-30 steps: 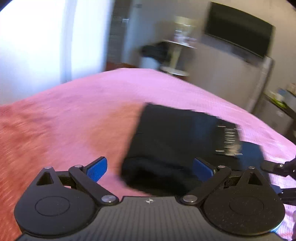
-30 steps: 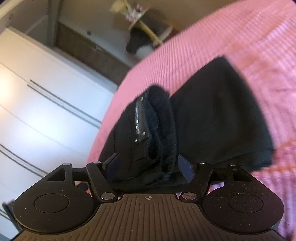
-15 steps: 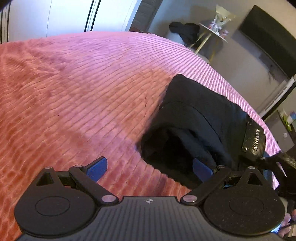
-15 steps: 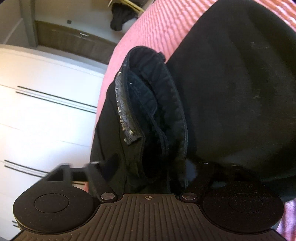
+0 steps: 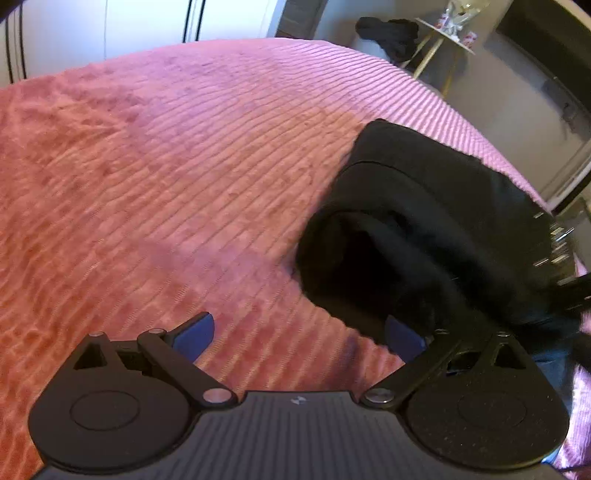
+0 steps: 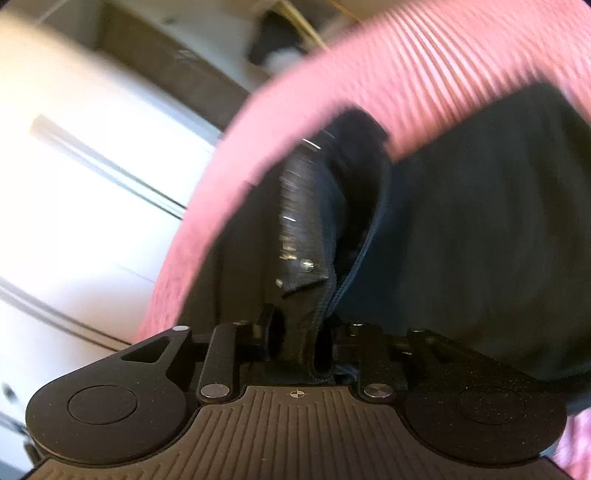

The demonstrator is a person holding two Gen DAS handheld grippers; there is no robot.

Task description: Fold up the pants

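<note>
The black pants lie folded into a thick bundle on the pink ribbed bedspread, right of centre in the left wrist view. My left gripper is open just in front of the bundle, its right blue pad touching the bundle's near edge. In the right wrist view the pants fill the right side. My right gripper is shut on the waistband end with its studded leather patch.
White wardrobe doors stand beyond the bed's edge. A small side table with dark clothing beside it stands past the far corner of the bed. A dark TV hangs on the wall at right.
My right gripper has closed on the pants' waistband, having been open around it a second ago. My left gripper has swung to look lower over the bed and stays open.
</note>
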